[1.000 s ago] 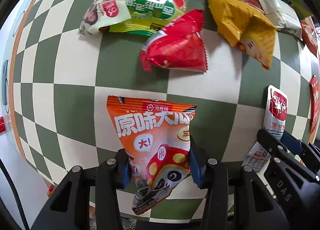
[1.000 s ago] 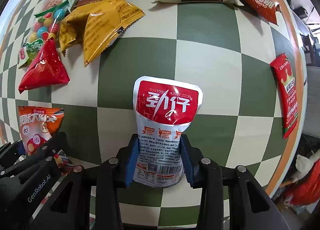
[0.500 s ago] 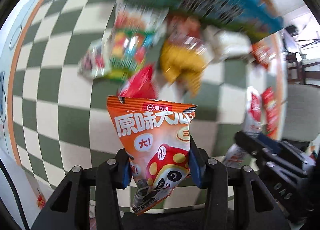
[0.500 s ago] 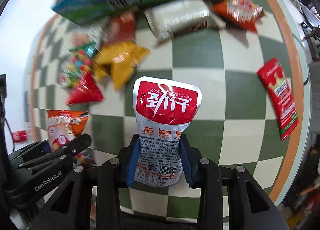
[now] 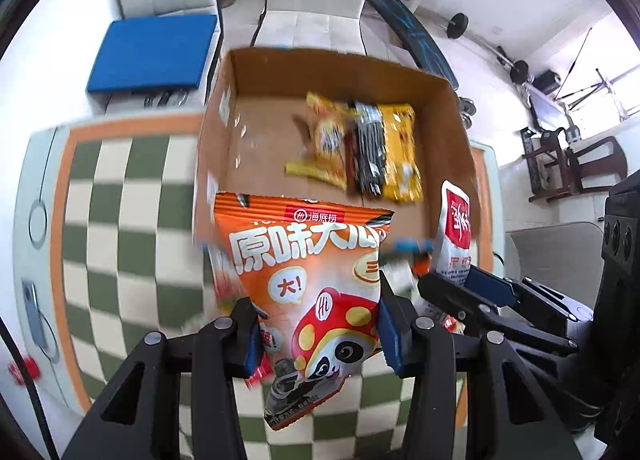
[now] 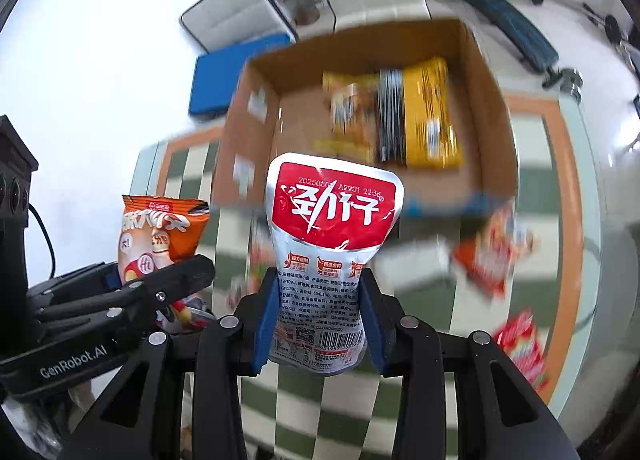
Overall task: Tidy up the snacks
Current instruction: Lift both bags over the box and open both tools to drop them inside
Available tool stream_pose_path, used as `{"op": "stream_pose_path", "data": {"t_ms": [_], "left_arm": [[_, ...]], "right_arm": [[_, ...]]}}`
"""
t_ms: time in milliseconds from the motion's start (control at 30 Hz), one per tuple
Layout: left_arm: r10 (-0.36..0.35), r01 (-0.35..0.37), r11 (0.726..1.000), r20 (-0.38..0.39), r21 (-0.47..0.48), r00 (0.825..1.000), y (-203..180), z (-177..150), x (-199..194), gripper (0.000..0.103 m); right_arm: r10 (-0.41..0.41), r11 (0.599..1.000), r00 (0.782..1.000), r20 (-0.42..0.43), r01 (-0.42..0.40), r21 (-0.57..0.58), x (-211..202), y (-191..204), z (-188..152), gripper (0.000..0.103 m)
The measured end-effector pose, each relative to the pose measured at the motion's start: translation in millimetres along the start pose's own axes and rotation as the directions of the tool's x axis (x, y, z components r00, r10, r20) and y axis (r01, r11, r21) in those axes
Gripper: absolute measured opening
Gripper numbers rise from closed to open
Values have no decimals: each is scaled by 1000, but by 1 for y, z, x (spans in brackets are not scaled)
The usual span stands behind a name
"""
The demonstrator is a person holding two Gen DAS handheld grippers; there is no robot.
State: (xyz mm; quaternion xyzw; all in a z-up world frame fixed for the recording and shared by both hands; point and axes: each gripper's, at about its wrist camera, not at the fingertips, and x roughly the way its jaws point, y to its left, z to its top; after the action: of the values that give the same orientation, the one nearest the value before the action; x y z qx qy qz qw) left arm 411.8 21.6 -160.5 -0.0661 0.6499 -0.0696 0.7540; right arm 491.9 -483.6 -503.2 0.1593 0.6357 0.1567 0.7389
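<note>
Now the orange crinkly snack bag (image 5: 308, 280) is pinched by the left gripper (image 5: 316, 330), and the red-and-silver pouch (image 6: 326, 260) is pinched by the right gripper (image 6: 320, 320), so both can be dropped into the open brown cardboard box (image 5: 452, 115).

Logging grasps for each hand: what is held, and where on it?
Left gripper: orange snack bag, pinched across its lower part. Right gripper: red-and-white pouch, pinched across its lower half.

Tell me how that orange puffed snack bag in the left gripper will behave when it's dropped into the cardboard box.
The orange puffed snack bag looks air-filled, so probably light. It is pinched low by the left gripper with its top standing up unsupported, so likely fairly stiff. In the cardboard box it would probably land softly.
</note>
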Motion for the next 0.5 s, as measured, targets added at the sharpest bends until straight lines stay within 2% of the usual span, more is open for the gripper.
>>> {"op": "stream_pose_path", "data": {"t_ms": [133, 267, 400, 500], "left_arm": [[-2, -1, 999, -72, -40, 997, 19, 50, 36, 43], [-21, 10, 997, -151, -78, 988, 33, 73, 68, 43], [-41, 16, 994, -224, -111, 974, 43, 84, 105, 43], [-57, 25, 992, -261, -125, 964, 45, 86, 123, 43]], "right_arm": [[0, 1000, 1000, -26, 0, -1, 21, -10, 58, 41], [-29, 1000, 997, -68, 29, -3, 56, -18, 95, 41], [-66, 998, 992, -108, 65, -10, 90, -24, 115, 42], [-78, 997, 987, -139, 77, -9, 115, -26, 116, 42]]}}
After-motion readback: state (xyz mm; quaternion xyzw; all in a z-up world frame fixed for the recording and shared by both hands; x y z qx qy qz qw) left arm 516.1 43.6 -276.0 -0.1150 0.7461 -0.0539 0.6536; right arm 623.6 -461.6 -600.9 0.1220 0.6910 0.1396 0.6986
